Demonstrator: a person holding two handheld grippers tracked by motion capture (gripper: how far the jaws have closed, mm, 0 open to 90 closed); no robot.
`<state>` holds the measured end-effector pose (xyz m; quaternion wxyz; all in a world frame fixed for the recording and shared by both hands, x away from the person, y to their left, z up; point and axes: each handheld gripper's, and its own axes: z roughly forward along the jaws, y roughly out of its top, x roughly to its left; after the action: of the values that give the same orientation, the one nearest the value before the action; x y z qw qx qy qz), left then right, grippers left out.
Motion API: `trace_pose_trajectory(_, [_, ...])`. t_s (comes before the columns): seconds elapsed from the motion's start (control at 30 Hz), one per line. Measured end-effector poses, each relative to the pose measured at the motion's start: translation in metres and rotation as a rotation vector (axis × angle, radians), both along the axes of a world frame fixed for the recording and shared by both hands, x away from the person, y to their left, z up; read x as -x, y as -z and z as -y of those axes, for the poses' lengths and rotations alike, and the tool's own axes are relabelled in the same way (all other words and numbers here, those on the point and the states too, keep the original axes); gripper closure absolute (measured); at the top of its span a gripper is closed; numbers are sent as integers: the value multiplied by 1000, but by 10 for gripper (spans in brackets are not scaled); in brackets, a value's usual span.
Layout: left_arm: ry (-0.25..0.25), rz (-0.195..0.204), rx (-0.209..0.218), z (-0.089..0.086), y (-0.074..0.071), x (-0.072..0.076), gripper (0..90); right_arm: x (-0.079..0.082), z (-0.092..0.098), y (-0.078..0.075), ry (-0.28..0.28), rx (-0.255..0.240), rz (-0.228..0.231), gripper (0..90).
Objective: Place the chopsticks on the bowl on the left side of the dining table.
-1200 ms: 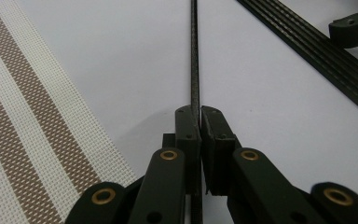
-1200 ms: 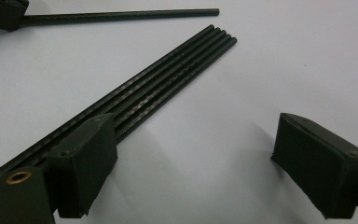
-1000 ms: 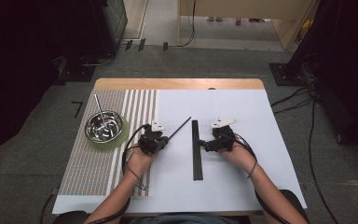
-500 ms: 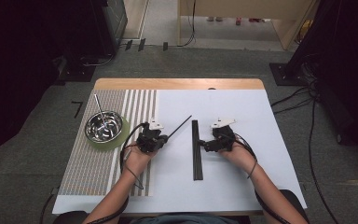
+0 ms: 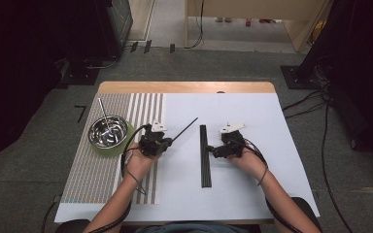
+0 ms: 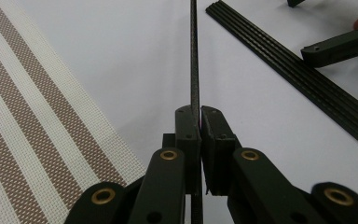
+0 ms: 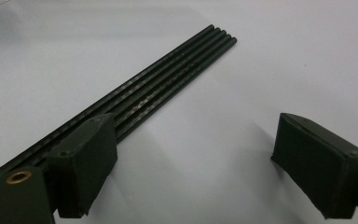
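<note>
The left gripper [image 6: 195, 122] is pinching one thin black stick [image 6: 194, 51] over the white table [image 5: 272, 145], the right gripper [image 7: 205, 163] is wide open beside the row of sticks [image 7: 168, 81], so I think holding it tight and level helps.

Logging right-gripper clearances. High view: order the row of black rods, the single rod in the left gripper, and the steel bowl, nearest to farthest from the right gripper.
From the right gripper:
1. Row of black rods, right beside it on its left, on the white sheet.
2. Single rod, clamped in the left gripper, past the row.
3. Steel bowl, far left on the striped mat.
</note>
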<state>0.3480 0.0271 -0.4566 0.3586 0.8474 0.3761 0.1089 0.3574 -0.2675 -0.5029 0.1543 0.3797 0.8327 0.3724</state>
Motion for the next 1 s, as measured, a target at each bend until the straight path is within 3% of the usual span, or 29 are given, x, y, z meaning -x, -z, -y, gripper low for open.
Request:
trace_pose_trajectory(0.1, [1,19,-4,0,-1,1,874,0,0,0,0,0,0,134])
trace_pose_trajectory(0.6, [-6,-43,11,-7,-9,-4,874,0,0,0,0,0,0,134])
trace_pose_trajectory(1.0, [-8,-34,5,-18,-17,-7,874,0,0,0,0,0,0,134])
